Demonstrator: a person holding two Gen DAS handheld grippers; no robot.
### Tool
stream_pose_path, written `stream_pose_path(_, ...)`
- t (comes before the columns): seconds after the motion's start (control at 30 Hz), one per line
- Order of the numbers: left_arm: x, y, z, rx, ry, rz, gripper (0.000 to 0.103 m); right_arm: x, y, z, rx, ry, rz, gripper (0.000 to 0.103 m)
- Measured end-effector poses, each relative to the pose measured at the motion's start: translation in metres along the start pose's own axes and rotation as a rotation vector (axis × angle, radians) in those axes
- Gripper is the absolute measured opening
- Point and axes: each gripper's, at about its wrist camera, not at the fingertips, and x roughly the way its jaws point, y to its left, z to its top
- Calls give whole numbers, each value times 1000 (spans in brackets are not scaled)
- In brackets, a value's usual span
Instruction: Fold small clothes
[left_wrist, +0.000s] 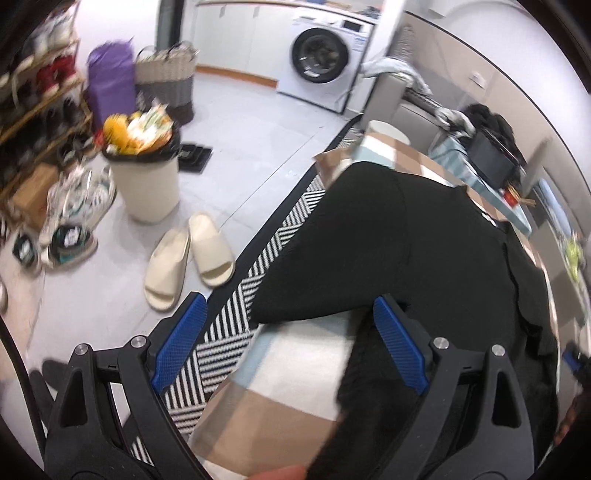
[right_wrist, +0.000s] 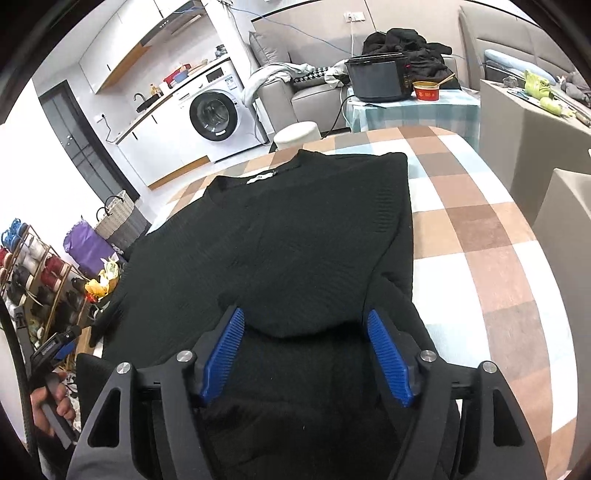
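Both grippers, left (left_wrist: 284, 325) and right (right_wrist: 304, 343), hover with jaws wide apart, empty, above the black sweater (right_wrist: 280, 236) spread on the checkered tabletop (right_wrist: 480, 229).

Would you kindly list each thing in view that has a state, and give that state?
Sweater: spread flat on the checked table, partly folded.
Left gripper: open, holding nothing.
Right gripper: open, above the sweater.
Washer: door shut.
Bin: overfull.

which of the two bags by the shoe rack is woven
The grey-and-beige basket bag with dark handles; the purple bag beside it is smooth.
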Motion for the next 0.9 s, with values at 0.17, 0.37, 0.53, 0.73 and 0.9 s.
stream_pose_path(0.17, 10, 32, -2, -95, 46, -65, 90, -1, 9, -4, -6, 0, 3, 71)
stream_pose_path(0.37, 41, 55, -1, -215, 125, -163, 88, 0, 14, -8, 9, 6, 9, 71)
stream_pose_path(0.53, 81, 66, 3, -329, 204, -257, 79, 4, 15, -10, 20, 19, 5, 71)
stream_pose_path(0.73, 117, 61, 8, -372, 249, -355, 35, 2, 14, -10, 29, 16, -11, 71)
stream_pose_path(0.9, 108, 46, 28, -295, 111, -296, 16, 0, 14, -11, 40, 7, -23, 71)
